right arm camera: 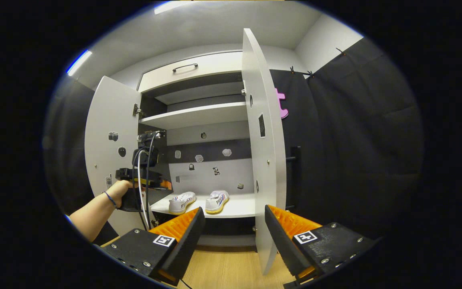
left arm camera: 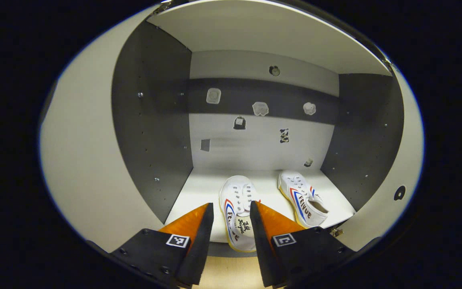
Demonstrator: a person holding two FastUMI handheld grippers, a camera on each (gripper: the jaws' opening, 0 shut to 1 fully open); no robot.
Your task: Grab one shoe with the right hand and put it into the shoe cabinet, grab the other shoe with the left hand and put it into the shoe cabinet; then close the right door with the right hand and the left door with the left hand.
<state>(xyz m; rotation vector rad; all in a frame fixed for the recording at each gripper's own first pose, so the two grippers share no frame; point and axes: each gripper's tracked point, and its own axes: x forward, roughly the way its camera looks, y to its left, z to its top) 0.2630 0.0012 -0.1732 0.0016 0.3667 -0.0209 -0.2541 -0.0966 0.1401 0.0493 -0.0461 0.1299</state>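
Two white shoes with red and blue stripes stand on the lower shelf [left arm camera: 199, 188] of the shoe cabinet, one on the left [left arm camera: 237, 208] and one on the right [left arm camera: 303, 200], toes toward the back. My left gripper [left arm camera: 231, 204] is open just in front of the shelf edge, facing the left shoe's heel without touching it. In the right gripper view, both shoes [right arm camera: 182, 202] [right arm camera: 217, 200] sit on the shelf, and a hand holds the left gripper [right arm camera: 163, 184] at the cabinet's left side. My right gripper [right arm camera: 235, 209] is open and holds nothing, farther back. Both the right door [right arm camera: 261, 140] and the left door [right arm camera: 110, 152] stand open.
An upper shelf [right arm camera: 195, 114] and a drawer with a handle [right arm camera: 185, 67] sit above the shoes. Wooden floor [right arm camera: 223, 265] lies below the cabinet. The right door's lower edge is close to my right gripper's right finger. Black cloth wall [right arm camera: 355, 140] hangs to the right.
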